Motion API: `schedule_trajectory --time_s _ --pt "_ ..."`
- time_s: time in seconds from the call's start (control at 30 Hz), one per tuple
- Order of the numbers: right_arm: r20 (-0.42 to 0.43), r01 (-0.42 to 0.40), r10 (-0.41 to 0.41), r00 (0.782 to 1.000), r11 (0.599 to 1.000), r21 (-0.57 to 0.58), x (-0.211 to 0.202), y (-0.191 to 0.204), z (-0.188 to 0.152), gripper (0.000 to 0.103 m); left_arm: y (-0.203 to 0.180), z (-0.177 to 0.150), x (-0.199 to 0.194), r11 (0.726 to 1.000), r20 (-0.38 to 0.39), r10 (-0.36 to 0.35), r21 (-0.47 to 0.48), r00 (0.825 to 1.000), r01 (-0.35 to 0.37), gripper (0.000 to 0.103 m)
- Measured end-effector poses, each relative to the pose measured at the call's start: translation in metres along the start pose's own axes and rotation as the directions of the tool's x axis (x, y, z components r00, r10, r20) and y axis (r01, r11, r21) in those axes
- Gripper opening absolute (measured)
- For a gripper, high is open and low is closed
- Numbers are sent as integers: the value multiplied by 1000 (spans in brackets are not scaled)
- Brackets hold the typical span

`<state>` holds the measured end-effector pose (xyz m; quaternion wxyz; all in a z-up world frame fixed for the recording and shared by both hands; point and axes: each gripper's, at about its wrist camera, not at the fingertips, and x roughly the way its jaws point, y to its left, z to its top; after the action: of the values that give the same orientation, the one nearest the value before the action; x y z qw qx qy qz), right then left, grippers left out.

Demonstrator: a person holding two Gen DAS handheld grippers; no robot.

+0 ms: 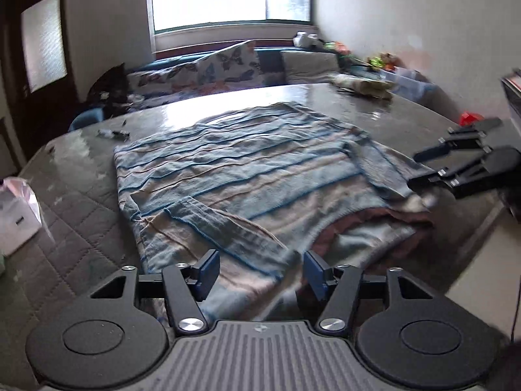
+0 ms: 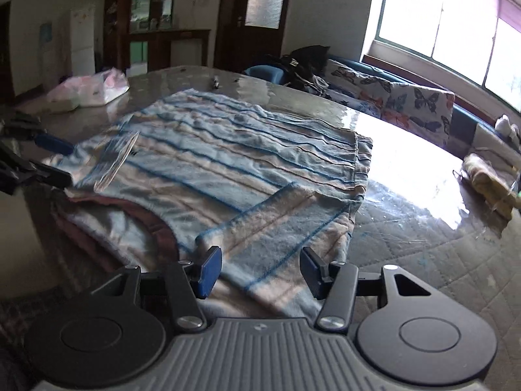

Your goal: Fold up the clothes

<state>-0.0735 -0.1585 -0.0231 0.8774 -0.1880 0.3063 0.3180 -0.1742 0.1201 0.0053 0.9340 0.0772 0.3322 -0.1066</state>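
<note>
Lying flat on the glossy worktop (image 1: 374, 104): striped sweater (image 1: 234, 163), both sleeves folded inward. Hovering at its left sleeve, left gripper (image 1: 259, 272), jaws gaping wide, clasping nothing, cloth passing beneath. Hovering likewise at the right sleeve, right gripper (image 2: 260, 270), jaws spread wide, gripping nothing, fabric just ahead.

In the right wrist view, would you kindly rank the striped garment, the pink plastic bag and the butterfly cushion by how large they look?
1. Striped garment, by far the largest.
2. Butterfly cushion.
3. Pink plastic bag.
The cushion and bag look close in size, and both lie far from the camera, so their order is unsure.
</note>
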Motion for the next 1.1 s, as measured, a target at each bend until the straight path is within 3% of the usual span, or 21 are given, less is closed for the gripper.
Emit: schedule_trajectory --time_s 0.33,0.53,0.6,0.67,0.77,0.93,1.1 --pt "-42 -21 13 999 980 -199 -13 35 -24 59 -26 -24 -8 977 5 21 212 1000 -22 62" --pt "-26 -24 19 999 976 -216 -9 38 -20 59 -37 -22 0 957 53 12 288 999 -27 61" --pt "-26 -30 25 999 976 -215 -9 37 -20 59 -43 -24 2 949 64 8 315 998 -28 54" --pt "-26 -34 29 999 975 -220 -8 36 -20 59 -44 -22 2 949 71 -2 314 998 -20 33" --pt "-29 -46 41 999 973 -225 -8 34 -19 59 -42 -17 1 955 80 -20 298 997 -5 20" --pt "-27 -63 58 998 972 -227 -6 32 -19 58 -30 -9 -4 970 83 -51 242 995 29 14" --pt "-21 -69 66 998 974 -215 -7 30 -19 56 -32 -19 -8 962 60 -72 269 996 54 22"
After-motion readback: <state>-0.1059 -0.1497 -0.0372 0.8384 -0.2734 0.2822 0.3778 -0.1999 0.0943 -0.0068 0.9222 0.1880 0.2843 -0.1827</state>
